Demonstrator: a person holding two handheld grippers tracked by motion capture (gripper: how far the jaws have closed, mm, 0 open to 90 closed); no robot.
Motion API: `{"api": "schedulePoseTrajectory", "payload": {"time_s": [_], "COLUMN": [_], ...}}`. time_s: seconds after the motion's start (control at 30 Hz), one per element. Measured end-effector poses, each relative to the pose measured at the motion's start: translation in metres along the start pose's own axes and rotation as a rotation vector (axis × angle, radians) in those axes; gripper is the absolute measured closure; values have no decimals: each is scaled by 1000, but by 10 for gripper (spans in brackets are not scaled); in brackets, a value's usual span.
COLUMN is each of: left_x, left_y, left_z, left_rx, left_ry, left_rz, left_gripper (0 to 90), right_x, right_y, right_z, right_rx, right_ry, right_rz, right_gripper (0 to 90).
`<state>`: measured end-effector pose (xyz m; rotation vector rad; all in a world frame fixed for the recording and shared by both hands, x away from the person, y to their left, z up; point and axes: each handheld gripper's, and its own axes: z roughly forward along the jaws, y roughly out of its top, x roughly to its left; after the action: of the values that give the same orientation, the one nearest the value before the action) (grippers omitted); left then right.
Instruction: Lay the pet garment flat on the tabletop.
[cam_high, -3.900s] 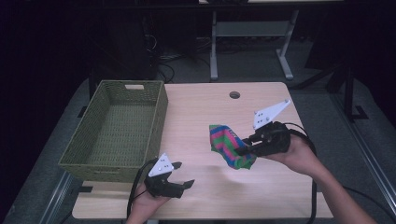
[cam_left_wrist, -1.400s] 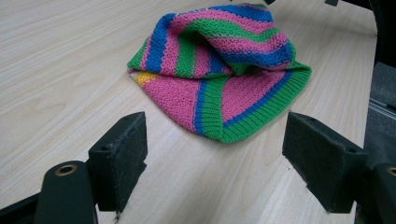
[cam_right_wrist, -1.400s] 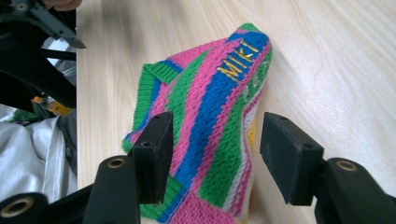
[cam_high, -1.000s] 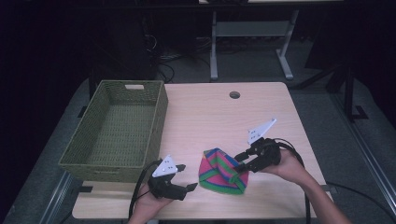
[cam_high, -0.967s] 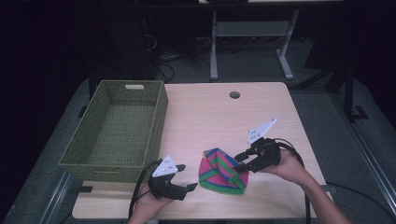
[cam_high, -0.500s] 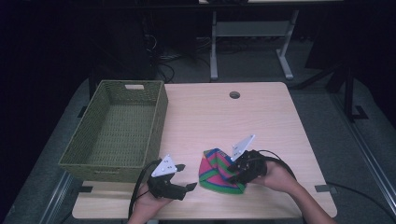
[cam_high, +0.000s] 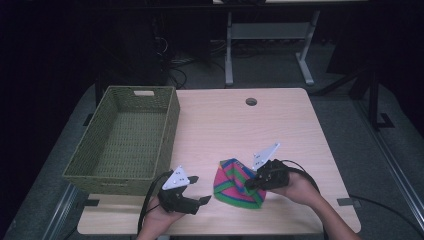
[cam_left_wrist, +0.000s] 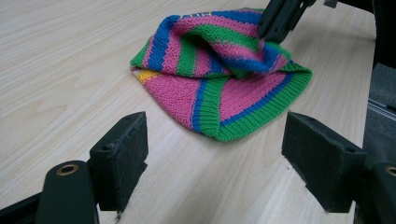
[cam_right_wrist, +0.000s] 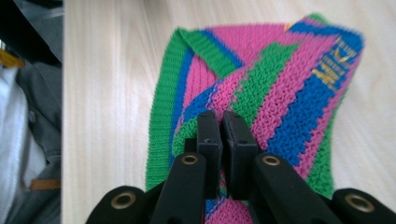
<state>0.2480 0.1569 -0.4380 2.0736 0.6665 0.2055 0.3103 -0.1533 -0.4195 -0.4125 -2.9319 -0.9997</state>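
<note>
Each gripper is black, with a grey three-cornered plate on top and a black cable trailing behind. The left gripper (cam_high: 192, 191) has two thick, square, black pads (cam_left_wrist: 120, 161) and brass-coloured rings at the joints. The right gripper (cam_right_wrist: 222, 126) has the same rings. Both forearms are bare, with no sleeves.

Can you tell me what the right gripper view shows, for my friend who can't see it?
The right claw is pinched shut on a fold of a striped knitted hat in pink, green and blue. The hat lies on a pale wooden table, with yellow lettering on one blue stripe.
</note>
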Motion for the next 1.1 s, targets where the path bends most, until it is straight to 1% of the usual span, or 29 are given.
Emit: {"api": "schedulePoseTrajectory", "payload": {"time_s": [0.07,0.13,0.17,0.2,0.23,0.27,0.33,0.4,0.43,0.47,0.5,0.57,0.6,0.63,0.77,0.83,0.9,0.97,1.0,1.03,1.1], "left_x": [0,-1,-1,-2,-2,-2,-3,-4,-4,-4,-4,-4,-4,-4,-4,-4,-4,-5,-6,-6,-8], "left_y": [0,1,1,1,1,2,2,2,2,2,2,2,2,2,2,3,3,3,3,4,5], "left_z": [0,0,0,0,0,0,0,1,2,2,2,2,2,2,2,1,1,3,4,5,6], "left_rx": [-2,-2,-5,-10,-11,-11,-5,-4,-5,-5,-4,-7,-7,-8,-13,-14,-13,-16,-15,-13,-11], "left_ry": [1,1,2,3,4,3,-1,-4,-4,-4,-4,-6,-6,-7,-13,-14,-16,-28,-30,-29,-35], "left_rz": [0,7,10,11,13,16,13,15,17,17,17,16,16,15,8,12,16,9,7,16,17], "left_gripper": [223,223,223,223,223,223,223,223,223,223,223,223,223,223,223,223,223,223,223,223,223], "right_x": [0,0,1,0,0,-2,-7,-12,-20,-20,-23,-33,-39,-39,-48,-51,-52,-51,-50,-49,-49], "right_y": [1,2,2,2,2,1,-3,-8,-15,-15,-18,-28,-36,-36,-49,-54,-57,-58,-57,-57,-57], "right_z": [-7,-15,-19,-28,-28,-32,-38,-41,-41,-41,-41,-39,-36,-36,-30,-27,-25,-26,-27,-27,-29], "right_rx": [-19,-52,-64,-90,-90,-104,-128,-135,-146,-146,-149,-146,-144,-144,-131,-119,-122,-131,-128,-126,-125], "right_ry": [-7,-2,-7,-27,-27,-34,-54,-64,-67,-67,-64,-82,-86,-86,-101,-94,-90,-91,-94,-96,-106], "right_rz": [-1,7,12,24,24,32,55,87,122,122,141,170,205,205,251,277,283,281,279,279,281], "right_gripper": [860,859,859,858,858,857,856,854,853,853,852,851,849,849,843,836,818,809,803,787,759]}}
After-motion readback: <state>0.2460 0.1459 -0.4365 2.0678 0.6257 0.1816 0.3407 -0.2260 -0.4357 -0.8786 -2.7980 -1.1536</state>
